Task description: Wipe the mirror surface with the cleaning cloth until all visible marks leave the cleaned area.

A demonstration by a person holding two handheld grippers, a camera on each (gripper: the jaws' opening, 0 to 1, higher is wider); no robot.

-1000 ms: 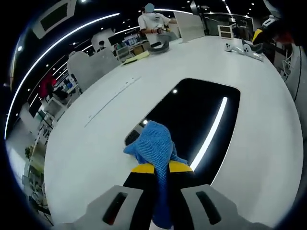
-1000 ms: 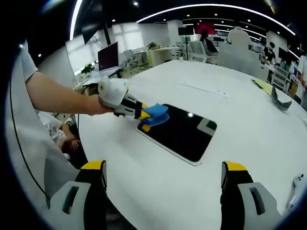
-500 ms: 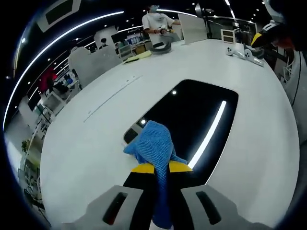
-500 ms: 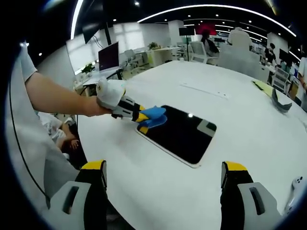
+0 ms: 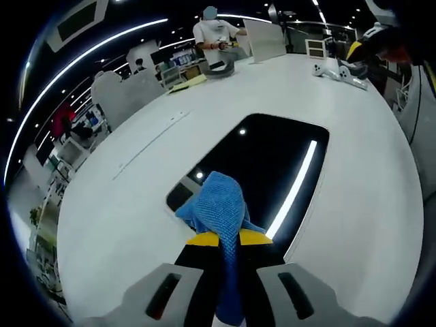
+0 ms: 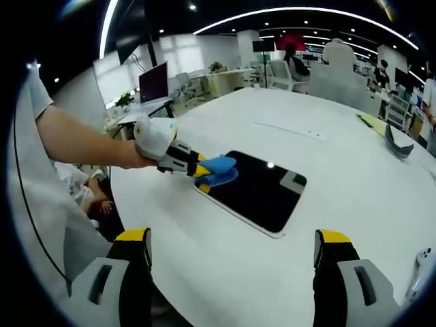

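Observation:
A dark rectangular mirror (image 5: 272, 163) (image 6: 262, 191) lies flat on the white table (image 5: 122, 197), reflecting ceiling lights. My left gripper (image 5: 220, 238) is shut on a blue cleaning cloth (image 5: 216, 208), which bunches over the mirror's near corner. In the right gripper view the left gripper (image 6: 204, 176) and the blue cloth (image 6: 219, 168) sit at the mirror's left corner, held by a gloved hand (image 6: 155, 134). My right gripper (image 6: 231, 255) stands open above the table's near side, well short of the mirror, with nothing between its fingers.
White controllers (image 5: 337, 70) lie at the table's far right. A person (image 5: 216, 34) stands at the far edge beside a white board (image 5: 264, 38) and a grey object (image 5: 218, 67). A yellow sheet (image 5: 187, 83) lies nearby. Office chairs and desks ring the table.
The left gripper with the cloth has slid slightly back toward the mirror's near corner. The right gripper has held still.

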